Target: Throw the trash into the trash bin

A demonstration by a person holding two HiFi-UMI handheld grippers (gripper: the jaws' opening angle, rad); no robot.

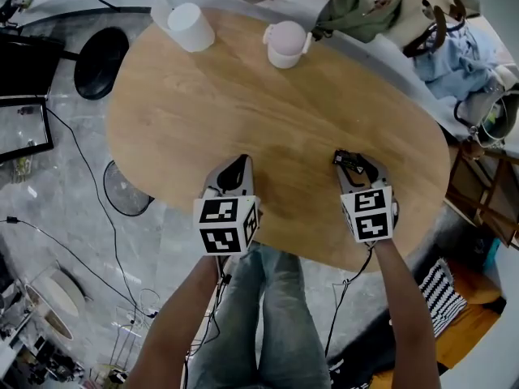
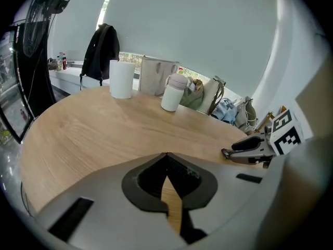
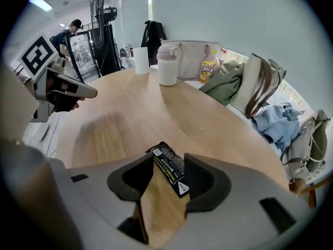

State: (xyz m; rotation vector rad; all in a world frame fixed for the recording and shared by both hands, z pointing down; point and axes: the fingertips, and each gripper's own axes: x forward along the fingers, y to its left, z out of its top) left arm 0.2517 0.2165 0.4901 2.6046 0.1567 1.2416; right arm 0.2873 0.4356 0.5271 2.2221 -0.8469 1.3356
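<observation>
Right tongs [image 3: 169, 159] clamp a black printed wrapper [image 3: 172, 171] at the counter's [image 1: 268, 112] 5 o'clock edge; left tongs [image 2: 166, 156] closed, empty.

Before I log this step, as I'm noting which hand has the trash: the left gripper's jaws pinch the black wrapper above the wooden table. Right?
Not the left. The right gripper view shows the right gripper pinching the black wrapper in its jaws above the wooden table. The left gripper has its jaws shut on nothing.
</observation>
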